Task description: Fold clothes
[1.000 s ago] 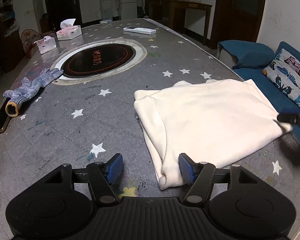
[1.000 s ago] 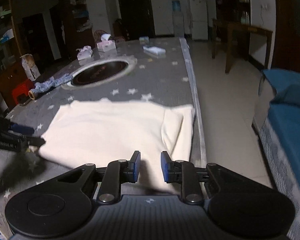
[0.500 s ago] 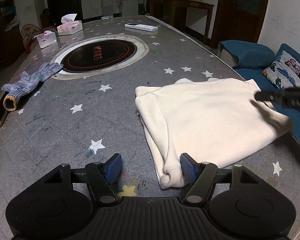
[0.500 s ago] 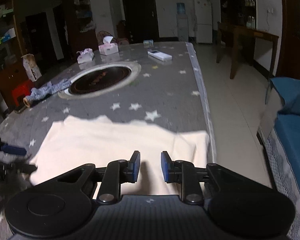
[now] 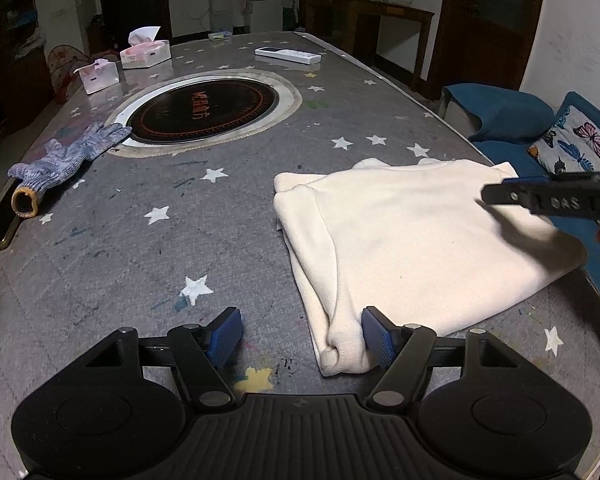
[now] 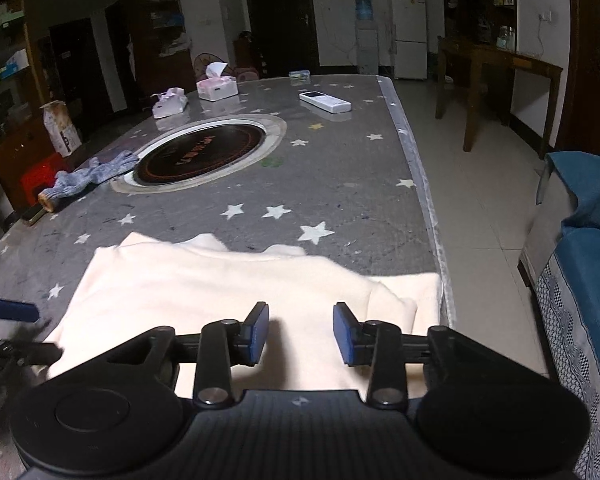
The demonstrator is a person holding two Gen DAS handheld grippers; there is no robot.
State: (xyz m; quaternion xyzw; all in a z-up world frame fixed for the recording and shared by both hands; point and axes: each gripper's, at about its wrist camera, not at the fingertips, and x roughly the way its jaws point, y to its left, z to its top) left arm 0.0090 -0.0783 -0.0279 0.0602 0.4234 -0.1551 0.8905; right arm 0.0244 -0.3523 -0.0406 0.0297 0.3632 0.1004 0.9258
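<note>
Viewing folded cream garment [image 5: 420, 248] flat on tabletop [image 5: 140, 248], at right edge near corner closest to me. My left gripper [image 5: 300, 334] spread wide, near corner of garment between pads, right pad [image 5: 376, 338] touching fabric. My right gripper [image 6: 300, 332] partly spread, hovering over garment, gripping nothing. Grey work glove [image 5: 64, 160] at left edge, well apart.

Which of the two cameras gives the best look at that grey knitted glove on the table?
The left wrist view: the glove lies close, with fingers and tan cuff distinct. In the right wrist view the same glove sits farther off, smaller and dimmer beside the round black hob.
</note>
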